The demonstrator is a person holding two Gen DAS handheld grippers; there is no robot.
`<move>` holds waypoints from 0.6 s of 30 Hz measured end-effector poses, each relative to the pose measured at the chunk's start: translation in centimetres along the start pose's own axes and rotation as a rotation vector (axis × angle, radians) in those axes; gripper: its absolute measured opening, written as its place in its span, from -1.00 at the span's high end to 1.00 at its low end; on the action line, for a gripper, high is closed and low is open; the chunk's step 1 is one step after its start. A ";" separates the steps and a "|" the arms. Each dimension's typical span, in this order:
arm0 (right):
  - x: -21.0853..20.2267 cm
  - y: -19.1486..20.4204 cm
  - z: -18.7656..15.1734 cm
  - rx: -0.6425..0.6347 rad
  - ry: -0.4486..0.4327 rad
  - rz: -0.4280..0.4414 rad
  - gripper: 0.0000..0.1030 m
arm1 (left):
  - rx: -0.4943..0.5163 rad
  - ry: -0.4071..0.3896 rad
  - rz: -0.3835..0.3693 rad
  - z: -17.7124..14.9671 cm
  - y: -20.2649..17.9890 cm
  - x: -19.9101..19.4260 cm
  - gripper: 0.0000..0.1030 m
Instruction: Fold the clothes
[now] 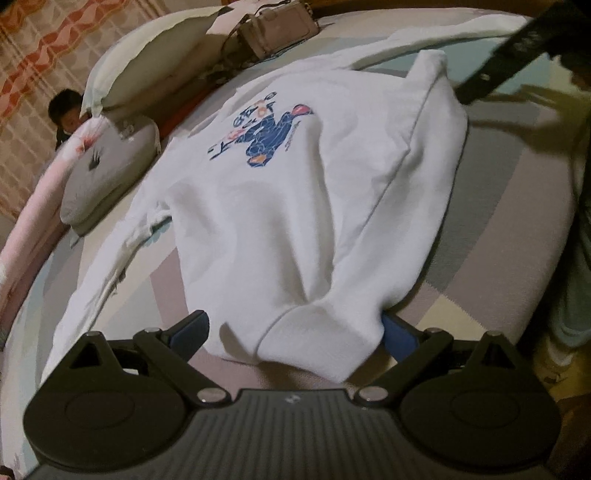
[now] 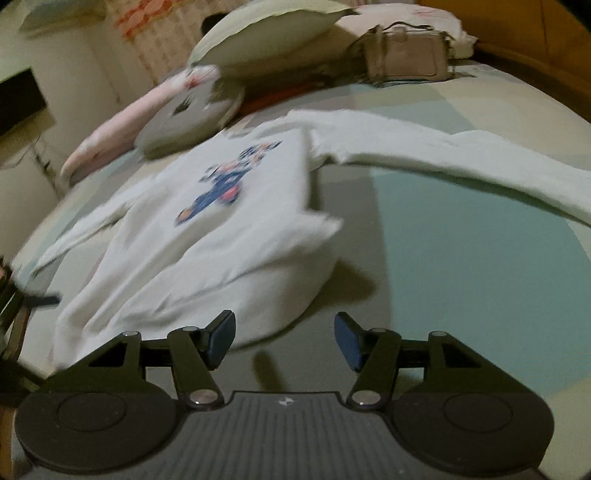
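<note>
A white sweatshirt (image 1: 277, 206) with a blue printed figure lies flat on the bed. One sleeve is folded down over its body, and the cuff (image 1: 314, 343) rests between the wide-apart fingers of my left gripper (image 1: 293, 336), which is open. In the right wrist view the sweatshirt (image 2: 207, 236) is blurred, and its other sleeve (image 2: 443, 158) stretches out to the right across the bed. My right gripper (image 2: 284, 341) is open above the bedcover, just off the garment's near edge, with nothing between its fingers.
The bed has a pastel patchwork cover (image 1: 498, 206). A pale pillow (image 1: 155, 62), a grey cushion (image 1: 107, 173) and a beige handbag (image 1: 280, 29) lie at its far side. A person (image 1: 66, 110) is behind the pillows. A dark blurred bar (image 1: 517, 51) crosses the upper right.
</note>
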State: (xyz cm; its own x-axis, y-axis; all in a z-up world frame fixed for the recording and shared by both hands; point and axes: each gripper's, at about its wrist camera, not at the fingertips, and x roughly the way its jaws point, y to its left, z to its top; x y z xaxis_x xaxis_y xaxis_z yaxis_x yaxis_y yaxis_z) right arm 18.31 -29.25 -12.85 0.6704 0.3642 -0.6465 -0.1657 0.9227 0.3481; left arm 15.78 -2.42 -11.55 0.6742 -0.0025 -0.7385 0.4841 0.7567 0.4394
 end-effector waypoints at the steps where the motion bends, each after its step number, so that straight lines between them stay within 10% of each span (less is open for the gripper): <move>1: 0.6 -0.5 0.3 0.009 -0.004 0.016 -0.32 | -0.006 0.001 -0.004 0.0 0.1 0.0 -0.90; 18: 0.0 3.8 0.1 -0.090 0.000 0.318 -0.52 | -0.050 0.004 -0.027 -0.3 0.6 0.2 -0.91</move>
State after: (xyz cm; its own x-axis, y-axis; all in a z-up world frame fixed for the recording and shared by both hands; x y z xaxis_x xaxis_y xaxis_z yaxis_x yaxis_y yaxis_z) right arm 17.72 -25.74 -11.46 0.5745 0.6359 -0.5153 -0.4301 0.7702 0.4710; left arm 15.99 -1.75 -11.59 0.6591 -0.0204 -0.7518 0.4735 0.7879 0.3937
